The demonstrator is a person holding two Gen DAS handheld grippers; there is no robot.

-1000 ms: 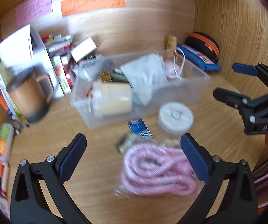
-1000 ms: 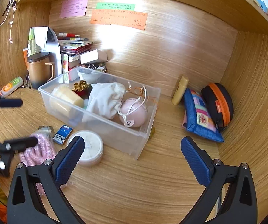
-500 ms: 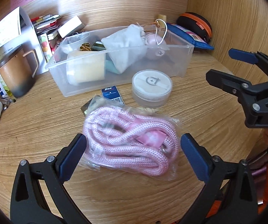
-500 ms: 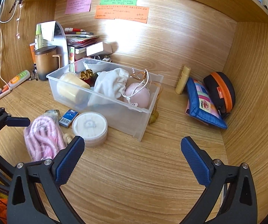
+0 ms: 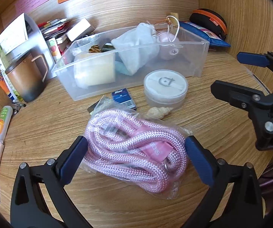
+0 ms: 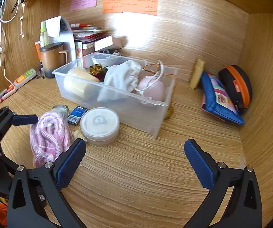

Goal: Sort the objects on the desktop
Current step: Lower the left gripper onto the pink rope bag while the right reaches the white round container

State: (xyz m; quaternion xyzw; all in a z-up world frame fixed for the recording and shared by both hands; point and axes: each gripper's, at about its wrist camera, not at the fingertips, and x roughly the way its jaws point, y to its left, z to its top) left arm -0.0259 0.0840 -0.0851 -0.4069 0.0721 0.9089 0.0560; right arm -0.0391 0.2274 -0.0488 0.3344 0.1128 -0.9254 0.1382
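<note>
A pink rope in a clear plastic bag [image 5: 134,148] lies on the wooden desk, also in the right wrist view [image 6: 48,136]. My left gripper [image 5: 136,155] is open, its blue pads on either side of the bag, close to it. My right gripper [image 6: 134,159] is open and empty over bare desk, to the right of the rope. A clear plastic bin [image 5: 199,43] behind holds a white cloth pouch [image 5: 136,43], a pink ball and a cream cylinder. A round white jar [image 5: 165,89], a small blue box [image 5: 123,98] and a seashell [image 5: 159,112] lie in front of the bin.
A brown mug [image 5: 26,76] and a stack of books and papers stand at the back left. A blue pouch [image 6: 218,98] and a black-orange case [image 6: 237,85] lie at the back right corner. Wooden walls enclose the desk on three sides.
My left gripper has moved forward and down so its pads now flank the rope bag. The right gripper has drawn slightly nearer the desk.
</note>
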